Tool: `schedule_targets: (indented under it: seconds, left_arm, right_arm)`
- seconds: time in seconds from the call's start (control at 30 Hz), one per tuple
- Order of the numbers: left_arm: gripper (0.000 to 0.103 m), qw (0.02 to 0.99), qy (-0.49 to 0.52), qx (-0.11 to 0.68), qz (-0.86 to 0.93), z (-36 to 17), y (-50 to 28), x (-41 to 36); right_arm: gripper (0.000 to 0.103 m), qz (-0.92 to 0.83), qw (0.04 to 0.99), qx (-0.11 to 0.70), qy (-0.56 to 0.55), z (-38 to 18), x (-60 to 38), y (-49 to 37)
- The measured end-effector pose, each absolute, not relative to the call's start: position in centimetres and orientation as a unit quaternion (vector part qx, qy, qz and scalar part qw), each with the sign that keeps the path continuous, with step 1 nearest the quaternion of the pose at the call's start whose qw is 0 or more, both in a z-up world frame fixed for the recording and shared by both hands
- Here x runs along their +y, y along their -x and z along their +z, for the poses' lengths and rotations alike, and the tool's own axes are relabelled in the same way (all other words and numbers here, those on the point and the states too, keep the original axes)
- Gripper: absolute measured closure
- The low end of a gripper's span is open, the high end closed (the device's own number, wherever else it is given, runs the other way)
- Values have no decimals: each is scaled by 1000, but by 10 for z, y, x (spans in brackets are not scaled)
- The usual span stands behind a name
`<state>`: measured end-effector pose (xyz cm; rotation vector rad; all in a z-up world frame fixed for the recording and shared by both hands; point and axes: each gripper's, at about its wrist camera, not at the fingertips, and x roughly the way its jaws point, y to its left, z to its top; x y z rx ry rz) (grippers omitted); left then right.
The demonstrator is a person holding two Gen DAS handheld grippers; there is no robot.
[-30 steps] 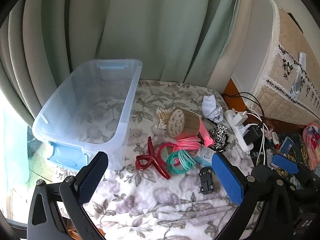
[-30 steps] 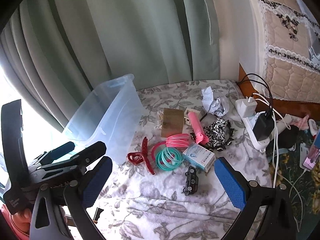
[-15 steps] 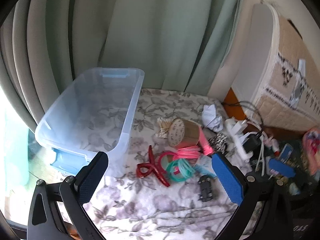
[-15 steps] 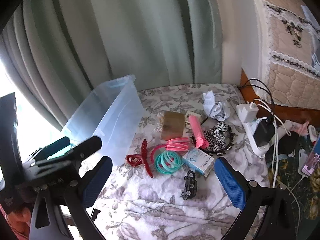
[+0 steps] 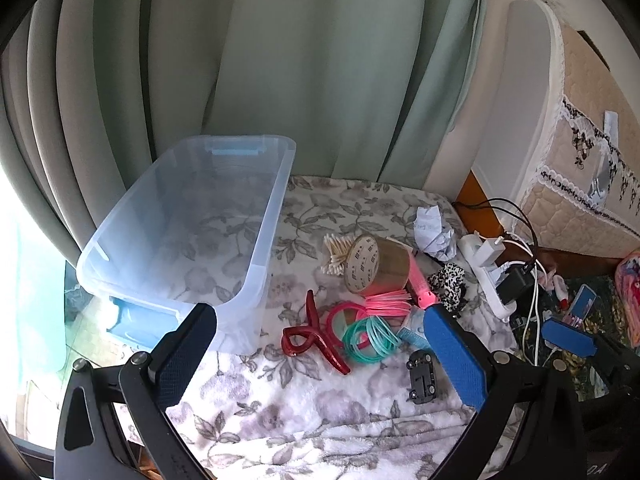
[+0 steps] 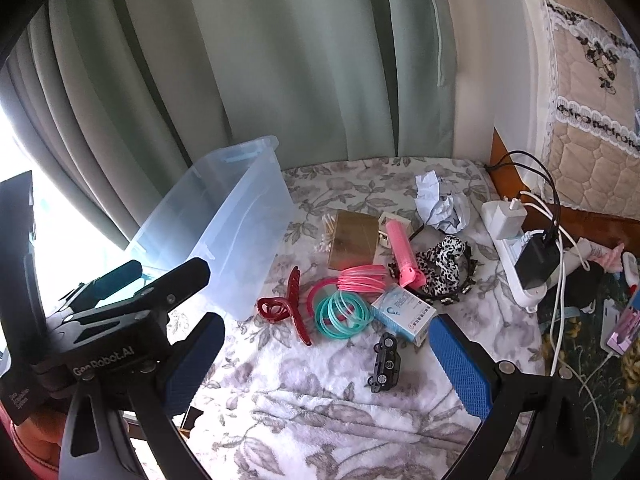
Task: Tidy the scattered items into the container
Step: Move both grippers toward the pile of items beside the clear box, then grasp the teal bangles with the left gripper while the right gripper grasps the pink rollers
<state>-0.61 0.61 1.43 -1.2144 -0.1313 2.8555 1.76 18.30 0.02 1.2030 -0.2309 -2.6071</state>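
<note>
1. A flowered blanket lies before green curtains; the clear container stands empty.
2. Right of the container, the scattered items lie as before.
3. Since a second ago we raised both claws slightly: left gripper and right gripper gape wide, holding nothing, so tidying is unstarted.

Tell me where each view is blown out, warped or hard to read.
Left wrist: window light at the far left washes out beside the clear bin; fisheye bends the curtain; clutter stays sharp. Right wrist: the same glare at left behind the left gripper; dark corner vignetting; the toy car reads clearly.
</note>
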Motion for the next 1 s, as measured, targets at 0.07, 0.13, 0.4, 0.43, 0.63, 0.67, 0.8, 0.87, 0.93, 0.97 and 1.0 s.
schedule_targets:
  seconds: [0.07, 0.13, 0.4, 0.43, 0.63, 0.67, 0.8, 0.87, 0.93, 0.97, 1.0]
  left_arm:
    - [0, 17, 393, -41, 919, 13, 7, 7]
    - [0, 17, 395, -41, 917, 12, 9, 7]
    - [0, 30, 410, -40, 911, 4, 16, 12]
    - [0, 32, 413, -40, 909, 2, 18, 14]
    - [0, 47, 434, -52, 898, -11, 28, 19]
    - [0, 48, 436, -51, 897, -12, 29, 21]
    - [0, 64, 447, -45, 891, -20, 35, 28]
    - [0, 72, 455, -46, 887, -25, 37, 31]
    - [0, 82, 465, -41, 881, -32, 40, 37]
    - [0, 87, 471, -37, 877, -36, 42, 40]
    - [0, 93, 477, -36, 873, -39, 43, 43]
  right_arm:
    - [0, -897, 130, -79, -415, -1, 183, -16]
    - [0, -896, 132, -80, -417, -2, 183, -15]
    - [0, -887, 137, -94, -430, -11, 188, -9]
    - [0, -886, 137, -96, -431, -13, 189, -8]
    - [0, -880, 136, -106, -442, -23, 195, -3]
    - [0, -879, 136, -106, -444, -24, 196, -2]
    - [0, -873, 140, -112, -453, -33, 204, 3]
    - [0, -871, 137, -112, -458, -38, 212, 6]
    - [0, -869, 127, -122, -463, -43, 223, 10]
    - [0, -868, 122, -128, -464, -46, 228, 12]
    - [0, -867, 115, -133, -467, -49, 233, 15]
